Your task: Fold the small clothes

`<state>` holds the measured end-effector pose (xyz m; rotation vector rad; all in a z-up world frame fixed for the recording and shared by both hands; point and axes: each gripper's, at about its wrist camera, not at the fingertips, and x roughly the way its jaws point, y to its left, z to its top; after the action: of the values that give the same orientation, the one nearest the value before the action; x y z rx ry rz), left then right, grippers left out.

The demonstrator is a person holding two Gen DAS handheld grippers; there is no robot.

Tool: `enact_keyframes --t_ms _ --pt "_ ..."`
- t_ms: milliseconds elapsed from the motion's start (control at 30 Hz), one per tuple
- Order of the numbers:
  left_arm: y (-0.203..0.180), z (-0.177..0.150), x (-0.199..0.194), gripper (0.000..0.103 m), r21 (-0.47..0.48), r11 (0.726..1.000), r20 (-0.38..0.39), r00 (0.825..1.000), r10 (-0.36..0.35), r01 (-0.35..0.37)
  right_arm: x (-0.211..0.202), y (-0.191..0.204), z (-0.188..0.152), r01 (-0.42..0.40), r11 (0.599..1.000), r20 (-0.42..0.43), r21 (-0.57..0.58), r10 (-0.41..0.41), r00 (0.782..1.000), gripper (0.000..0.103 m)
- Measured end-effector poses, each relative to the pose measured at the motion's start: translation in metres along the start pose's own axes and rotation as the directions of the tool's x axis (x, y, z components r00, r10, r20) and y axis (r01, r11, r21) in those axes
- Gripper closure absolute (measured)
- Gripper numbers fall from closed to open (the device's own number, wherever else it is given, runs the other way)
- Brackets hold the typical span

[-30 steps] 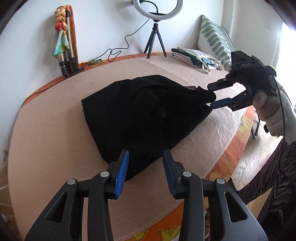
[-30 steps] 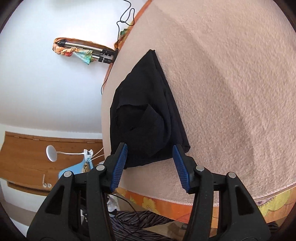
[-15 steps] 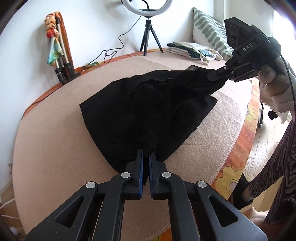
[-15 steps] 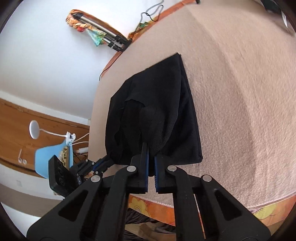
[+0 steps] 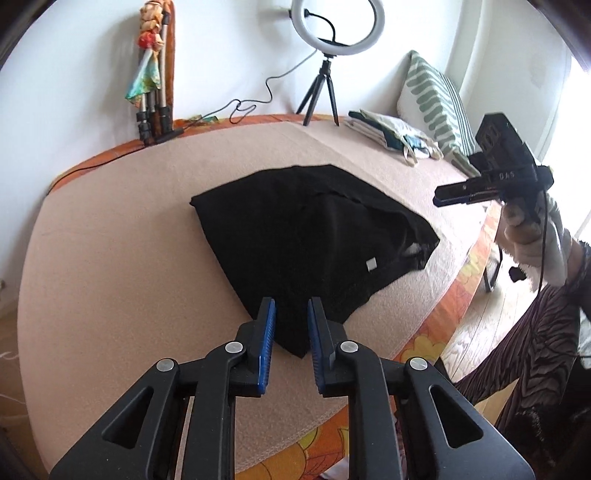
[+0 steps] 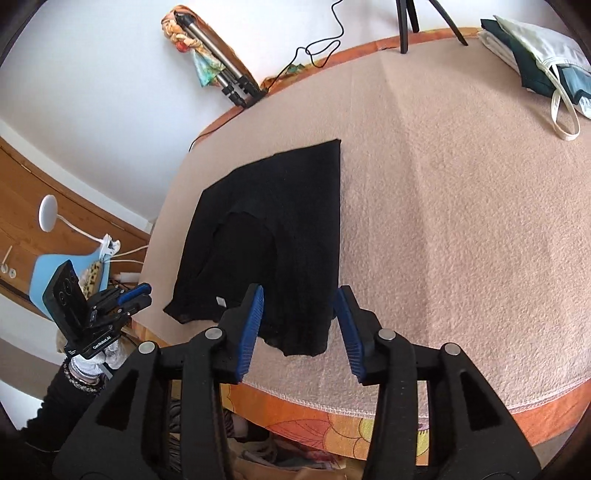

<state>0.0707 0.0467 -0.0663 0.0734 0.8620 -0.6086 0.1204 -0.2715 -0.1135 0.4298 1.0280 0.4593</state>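
Observation:
A black garment (image 5: 314, 236) lies folded flat on the beige blanket (image 5: 122, 258), a small white tag (image 5: 371, 264) showing near its right edge. My left gripper (image 5: 291, 332) hovers just above the garment's near corner; its jaws are opening and the pads press on nothing. In the right wrist view the same garment (image 6: 273, 229) lies ahead of my right gripper (image 6: 299, 317), whose jaws are opening wide over the near hem without touching it. The right gripper (image 5: 443, 197) also shows at the right of the left wrist view, held in a gloved hand off the bed's edge.
A ring light on a tripod (image 5: 332, 33), a striped pillow (image 5: 432, 96) and a pile of folded clothes (image 5: 391, 133) sit at the far side. A folded tripod (image 5: 153, 92) leans on the wall. An orange flowered sheet (image 5: 443, 325) marks the near bed edge.
Both grippers closed on the garment's edges and lifted them half a second ago. Now both have let go and drawn back, and the garment lies flat.

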Motion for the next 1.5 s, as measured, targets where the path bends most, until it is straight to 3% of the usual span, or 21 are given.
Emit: enact_keyframes --t_ms 33,100,267,300,333,400,500,633,767,933,1033,1100,1233,1267,1300,1500 --pt "0.003 0.004 -0.004 0.087 -0.014 1.0 0.023 1.0 -0.005 0.006 -0.001 -0.002 0.004 0.001 1.0 0.008 0.005 -0.001 1.0 0.06" --pt "0.008 0.011 -0.006 0.077 -0.032 0.999 0.041 0.999 0.029 -0.027 -0.001 -0.003 0.012 0.02 1.0 0.024 0.003 -0.02 1.0 0.06" --pt "0.026 0.028 0.014 0.074 -0.13 0.99 0.019 0.998 0.061 -0.059 0.014 0.0 0.031 0.045 0.999 0.052 -0.027 -0.044 0.998 0.06" --pt "0.031 0.033 0.019 0.065 -0.158 0.986 0.023 0.998 0.059 -0.055 0.017 0.0 0.036 0.054 0.998 0.065 -0.033 -0.052 0.997 0.06" --pt "0.037 0.036 0.023 0.062 -0.193 0.98 0.028 0.998 0.054 -0.048 0.021 0.0 0.042 0.052 0.998 0.067 -0.028 -0.05 0.997 0.06" --pt "0.05 0.044 0.032 0.061 -0.262 0.965 0.039 0.999 0.033 -0.022 0.027 -0.003 0.054 0.041 0.999 0.078 -0.004 -0.04 0.996 0.06" --pt "0.063 0.054 0.049 0.061 -0.308 0.95 0.032 0.998 0.053 -0.041 0.035 -0.008 0.073 0.001 1.0 0.095 0.024 -0.003 0.995 0.06" --pt "0.092 0.059 0.07 0.061 -0.435 0.9 0.034 0.999 0.014 0.002 0.053 -0.015 0.094 -0.027 0.998 0.087 0.053 0.022 0.996 0.06" --pt "0.108 0.06 0.085 0.061 -0.504 0.863 0.036 0.999 -0.025 0.04 0.078 -0.029 0.108 -0.049 0.993 0.059 0.109 0.042 0.997 0.06" --pt "0.124 0.059 0.104 0.062 -0.6 0.796 0.031 0.996 -0.08 0.083 0.102 -0.036 0.117 -0.072 0.988 0.024 0.137 0.069 0.997 0.06" --pt "0.125 0.061 0.109 0.066 -0.606 0.789 0.049 0.995 -0.092 0.103 0.112 -0.033 0.119 -0.071 0.989 0.012 0.132 0.07 0.997 0.06" --pt "0.126 0.062 0.114 0.088 -0.613 0.78 0.055 0.992 -0.111 0.121 0.116 -0.032 0.12 -0.067 0.99 0.001 0.122 0.067 0.998 0.063" --pt "0.121 0.065 0.118 0.1 -0.596 0.793 0.066 0.991 -0.114 0.131 0.12 -0.031 0.122 -0.063 0.992 -0.008 0.105 0.064 0.998 0.086" --pt "0.119 0.067 0.116 0.101 -0.582 0.805 0.071 0.993 -0.094 0.118 0.121 -0.03 0.122 -0.054 0.994 -0.006 0.095 0.055 0.998 0.094" --pt "0.119 0.068 0.115 0.102 -0.575 0.81 0.078 0.993 -0.084 0.113 0.121 -0.03 0.122 -0.048 0.995 -0.001 0.089 0.048 0.999 0.096" --pt "0.132 0.073 0.103 0.103 -0.621 0.773 0.153 0.987 -0.042 0.129 0.105 -0.027 0.13 -0.068 0.995 0.074 0.071 0.063 0.995 0.1"
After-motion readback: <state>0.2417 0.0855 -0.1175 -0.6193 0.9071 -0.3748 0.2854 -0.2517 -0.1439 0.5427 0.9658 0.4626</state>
